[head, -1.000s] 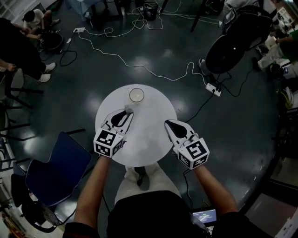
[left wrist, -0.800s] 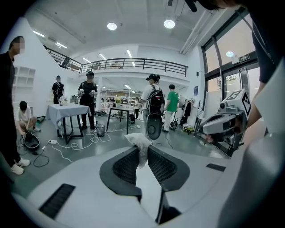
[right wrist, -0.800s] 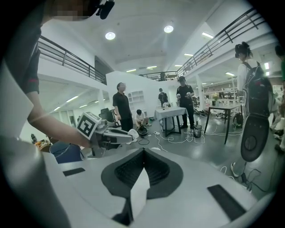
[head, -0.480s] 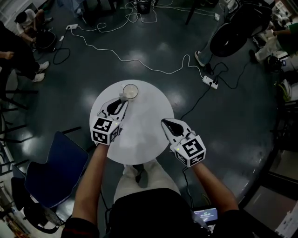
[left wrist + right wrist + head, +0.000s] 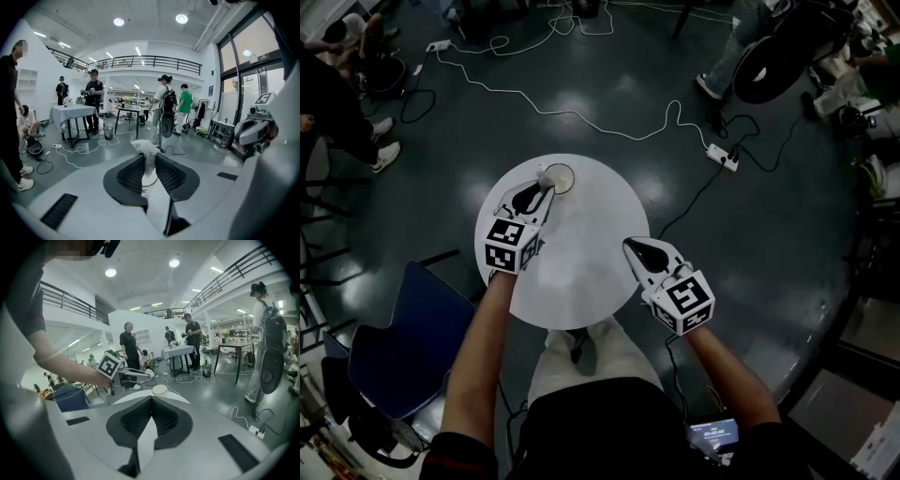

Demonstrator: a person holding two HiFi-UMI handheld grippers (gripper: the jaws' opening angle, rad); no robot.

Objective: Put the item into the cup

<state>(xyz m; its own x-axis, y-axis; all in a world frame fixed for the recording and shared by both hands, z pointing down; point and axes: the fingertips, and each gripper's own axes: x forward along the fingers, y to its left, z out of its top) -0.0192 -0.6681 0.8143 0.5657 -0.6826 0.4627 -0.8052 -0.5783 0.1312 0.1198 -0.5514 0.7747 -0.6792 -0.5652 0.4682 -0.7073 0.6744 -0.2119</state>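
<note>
Entry, one moment, all places given from the cup. Table (image 5: 581, 281): round and white, and it bears the cup at its far edge, so we reach across it. Left tongs (image 5: 542, 190): just beside the cup on its near left, tips at the rim and pinched narrow on the item. We judge this grip is there to carry the item over the mouth before letting go. Right tongs (image 5: 630, 246): well apart from the cup, nearer us and to the right, over the table's edge. Their jaws are together with nothing between them, and we take them to be parked out of the way. Cup (image 5: 559, 176): upright with an open mouth, which looks empty to us. Item (image 5: 146, 150): a small crumpled white wad, standing proud of the left pads with the cup's rim showing under it. We cannot tell whether it touches that rim, and it is not yet in the cup. Pose: left forearm (image 5: 483, 356) stretched forward, its tongs aimed away from us and tipped downward. Right forearm (image 5: 727, 375) drawn in and bent, its tongs pointing inward toward the cup and likewise tipped down.
</note>
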